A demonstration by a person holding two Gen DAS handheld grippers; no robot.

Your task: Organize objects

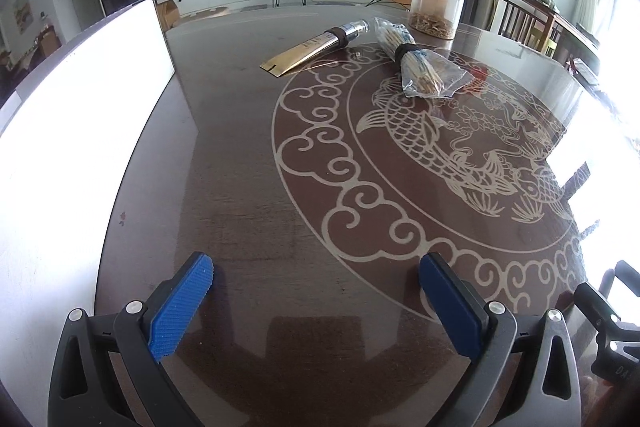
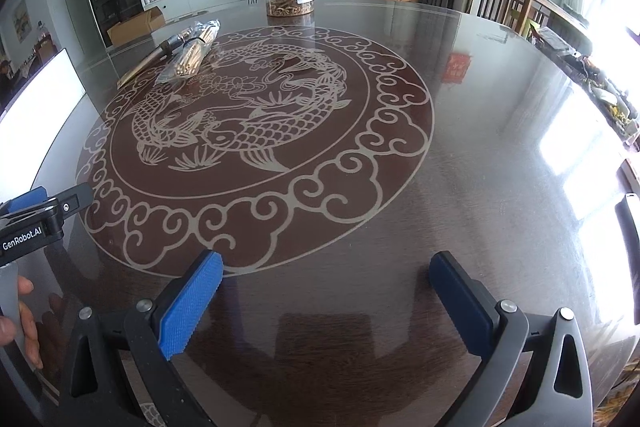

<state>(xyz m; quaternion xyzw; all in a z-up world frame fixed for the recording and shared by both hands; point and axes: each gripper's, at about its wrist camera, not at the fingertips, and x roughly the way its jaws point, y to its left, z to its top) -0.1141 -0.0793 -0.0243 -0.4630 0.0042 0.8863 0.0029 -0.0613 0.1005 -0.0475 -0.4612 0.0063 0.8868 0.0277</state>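
I'm at the start: my left gripper (image 1: pixel 316 301) and right gripper (image 2: pixel 326 301) both hang released and empty. The bagged stick bundle (image 1: pixel 418 67) and gold packet (image 1: pixel 310 47) lie just before the clear jar (image 1: pixel 438 1); next I must reach there.

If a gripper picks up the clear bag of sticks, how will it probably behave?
The bag of sticks probably feels light. Its loose plastic ends likely crinkle and slip, but the dark band around the middle should keep the bundle fairly stiff there.
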